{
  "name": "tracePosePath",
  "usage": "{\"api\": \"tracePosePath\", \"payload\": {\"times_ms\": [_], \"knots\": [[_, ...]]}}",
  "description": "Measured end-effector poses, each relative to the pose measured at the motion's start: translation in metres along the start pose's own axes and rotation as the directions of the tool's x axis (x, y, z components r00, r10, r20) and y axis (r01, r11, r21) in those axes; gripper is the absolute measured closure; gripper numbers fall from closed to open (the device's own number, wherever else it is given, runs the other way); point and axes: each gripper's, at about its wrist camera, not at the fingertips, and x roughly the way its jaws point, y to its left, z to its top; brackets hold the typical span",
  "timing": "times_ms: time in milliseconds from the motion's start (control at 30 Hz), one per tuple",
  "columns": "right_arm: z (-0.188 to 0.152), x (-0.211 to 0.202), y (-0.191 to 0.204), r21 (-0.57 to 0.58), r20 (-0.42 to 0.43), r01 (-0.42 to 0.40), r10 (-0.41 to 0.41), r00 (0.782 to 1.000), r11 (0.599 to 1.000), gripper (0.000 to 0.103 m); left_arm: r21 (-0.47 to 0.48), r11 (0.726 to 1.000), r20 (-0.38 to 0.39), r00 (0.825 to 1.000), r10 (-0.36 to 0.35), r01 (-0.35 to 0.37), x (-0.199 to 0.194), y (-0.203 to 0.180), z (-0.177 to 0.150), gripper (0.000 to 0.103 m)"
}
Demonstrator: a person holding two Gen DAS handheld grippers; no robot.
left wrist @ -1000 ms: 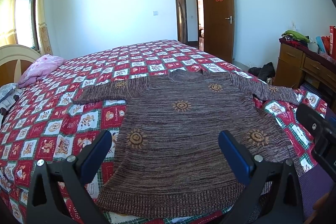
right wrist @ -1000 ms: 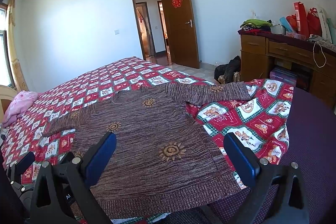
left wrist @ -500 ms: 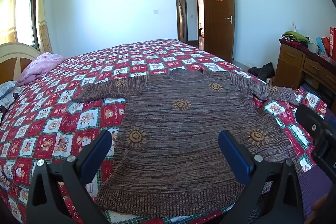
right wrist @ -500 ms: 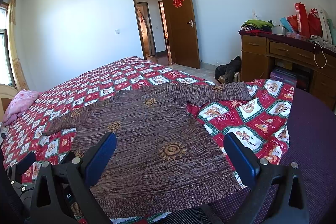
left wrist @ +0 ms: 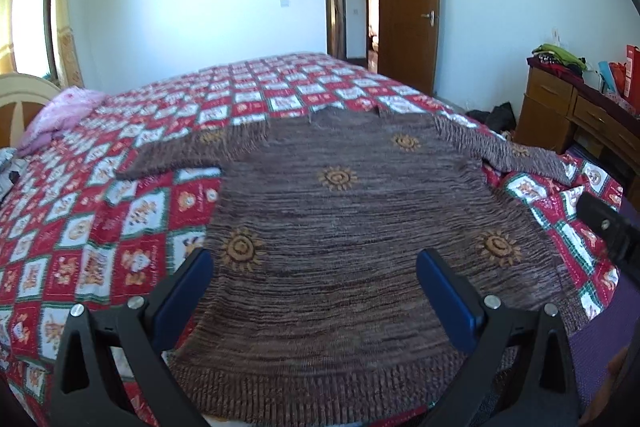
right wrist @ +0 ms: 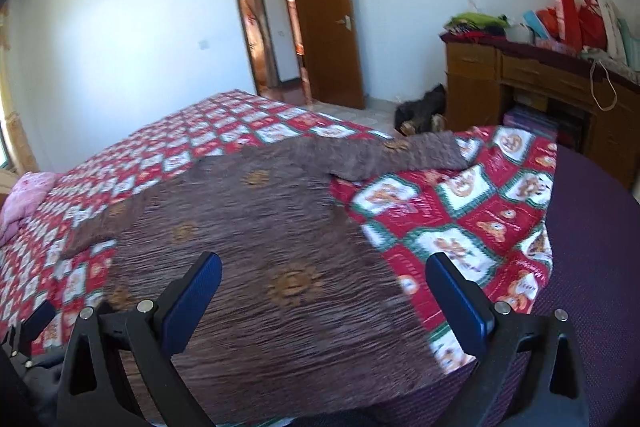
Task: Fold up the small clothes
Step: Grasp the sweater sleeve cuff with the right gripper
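A brown knitted sweater (left wrist: 344, 227) with orange sun motifs lies flat on the bed, both sleeves spread out, hem toward me. It also shows in the right wrist view (right wrist: 256, 251). My left gripper (left wrist: 316, 291) is open and empty, hovering above the sweater's lower half near the hem. My right gripper (right wrist: 324, 295) is open and empty above the sweater's lower right part; its right sleeve (right wrist: 380, 155) reaches toward the bed's edge. The right gripper's tip (left wrist: 608, 231) shows at the right in the left wrist view.
The bed has a red, white and green patchwork quilt (left wrist: 120, 211). A pink pillow (left wrist: 64, 115) lies by the headboard. A wooden desk (right wrist: 540, 83) with bags and clothes stands at the right. A purple mat (right wrist: 592, 251) lies beside the bed. An open door (right wrist: 328, 35) stands at the back.
Both grippers have moved forward and lower toward the sweater, which now looks larger. The right wrist view has swung and is blurred. The sweater has not moved.
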Motion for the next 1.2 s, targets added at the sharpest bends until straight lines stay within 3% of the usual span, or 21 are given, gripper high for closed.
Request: {"api": "tracePosePath", "payload": {"times_ms": [167, 267, 467, 667, 900, 1067, 1200], "knots": [[0.023, 0.031, -0.058, 0.077, -0.029, 0.077, -0.075, 0.997, 0.994, 0.001, -0.026, 0.999, -0.057, 0.998, -0.03, 0.029, 0.036, 0.014, 0.013, 0.0], [0.045, 0.045, -0.102, 0.146, -0.007, 0.131, -0.132, 0.991, 0.981, 0.001, -0.018, 1.0, -0.08, 0.997, -0.003, 0.001, 0.061, 0.023, 0.024, 0.0], [0.105, 0.09, -0.156, 0.162, 0.006, 0.136, -0.138, 0.99, 0.977, 0.008, 0.034, 0.999, -0.094, 0.995, 0.041, -0.038, 0.107, 0.029, 0.06, 0.0], [0.15, 0.174, -0.177, 0.179, -0.135, 0.145, -0.122, 0.983, 0.973, 0.034, 0.052, 0.998, -0.088, 0.995, 0.046, -0.042, 0.145, 0.022, 0.094, 0.0], [0.153, 0.257, -0.191, 0.211, -0.263, 0.203, -0.144, 0.954, 0.956, 0.034, 0.072, 0.993, -0.097, 0.99, 0.098, -0.092, 0.192, 0.025, 0.11, 0.0], [0.145, 0.284, -0.198, 0.22, -0.312, 0.244, -0.169, 0.935, 0.945, 0.035, 0.072, 0.99, -0.11, 0.986, 0.129, -0.121, 0.217, 0.027, 0.105, 0.0], [0.143, 0.29, -0.197, 0.174, -0.32, 0.277, -0.211, 0.923, 0.945, 0.044, 0.08, 0.988, -0.103, 0.985, 0.138, -0.13, 0.232, 0.027, 0.097, 0.0]]}}
